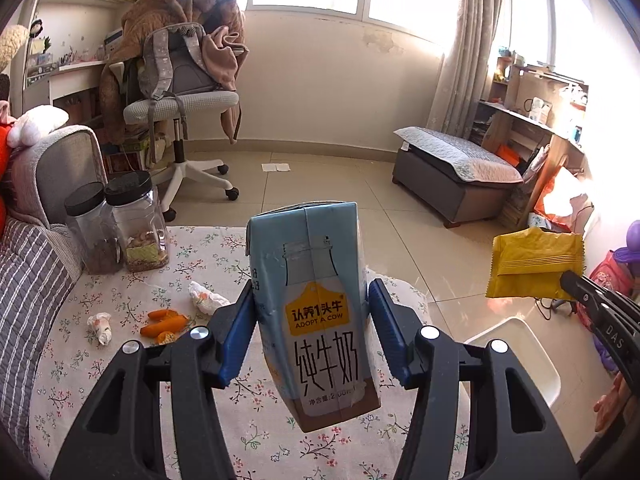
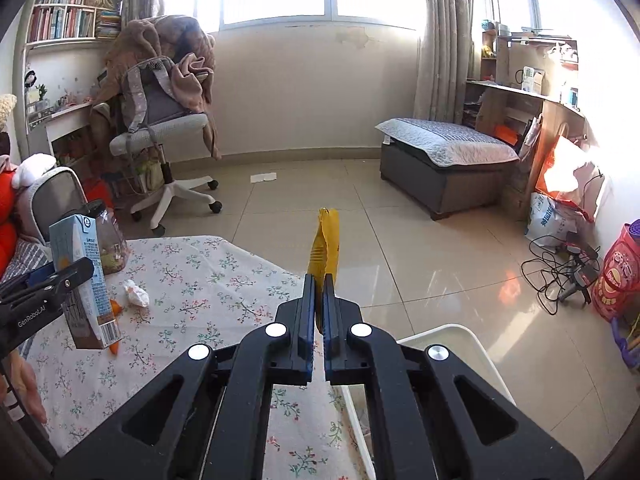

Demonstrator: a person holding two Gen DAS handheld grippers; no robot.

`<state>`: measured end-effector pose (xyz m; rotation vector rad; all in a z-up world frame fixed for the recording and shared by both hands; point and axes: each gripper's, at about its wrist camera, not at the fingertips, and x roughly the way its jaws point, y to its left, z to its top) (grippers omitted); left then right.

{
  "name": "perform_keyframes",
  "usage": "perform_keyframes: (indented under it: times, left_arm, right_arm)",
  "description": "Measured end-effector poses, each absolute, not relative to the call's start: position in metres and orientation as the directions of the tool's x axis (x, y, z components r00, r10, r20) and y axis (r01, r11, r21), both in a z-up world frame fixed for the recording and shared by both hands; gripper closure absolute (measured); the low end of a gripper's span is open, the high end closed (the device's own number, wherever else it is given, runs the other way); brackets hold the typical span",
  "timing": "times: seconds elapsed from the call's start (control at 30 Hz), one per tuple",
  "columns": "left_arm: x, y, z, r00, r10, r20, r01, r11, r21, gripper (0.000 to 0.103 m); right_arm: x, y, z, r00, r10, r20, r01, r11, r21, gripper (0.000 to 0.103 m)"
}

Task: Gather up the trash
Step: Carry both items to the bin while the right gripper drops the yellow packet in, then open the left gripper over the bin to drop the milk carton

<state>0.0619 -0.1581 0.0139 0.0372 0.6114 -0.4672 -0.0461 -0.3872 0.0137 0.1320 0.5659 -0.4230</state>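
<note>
Cardboard-stiff, probably empty and light, the milk carton sits clamped mid-body in my left gripper, while my right gripper pinches the crinkly yellow wrapper by its edge.

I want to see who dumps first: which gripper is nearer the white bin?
Right. The right gripper, shut on the yellow wrapper, hangs almost over the white bin. The left gripper, clamping the milk carton, is back over the floral table.

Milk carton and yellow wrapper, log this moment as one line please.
left gripper: shut on milk carton | right gripper: shut on yellow wrapper | white bin: below right | table: tissues, orange peel remain
</note>
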Motion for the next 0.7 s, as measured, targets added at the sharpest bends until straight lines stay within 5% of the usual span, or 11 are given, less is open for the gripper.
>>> perform_keyframes:
  times: [0.3,0.4,0.7]
  left_arm:
    - [0.045,-0.208,0.008,0.666,-0.474,-0.575,0.523,0.847,-0.093,0.048]
    - [0.042,-0.225,0.003,0.636,-0.496,-0.591,0.545,0.831,-0.111,0.048]
    - [0.031,-0.288,0.010,0.563,-0.575,-0.593,0.617,0.771,-0.162,0.048]
  right_arm:
    - [-0.077,-0.433,-0.003,0.665,-0.419,-0.618,0.541,0.841,0.012,0.095]
    - [-0.087,-0.443,-0.004,0.656,-0.445,-0.610,0.576,0.817,0.024,0.051]
    - [-0.117,-0.475,0.004,0.577,-0.597,-0.557,0.724,0.690,0.011,0.023]
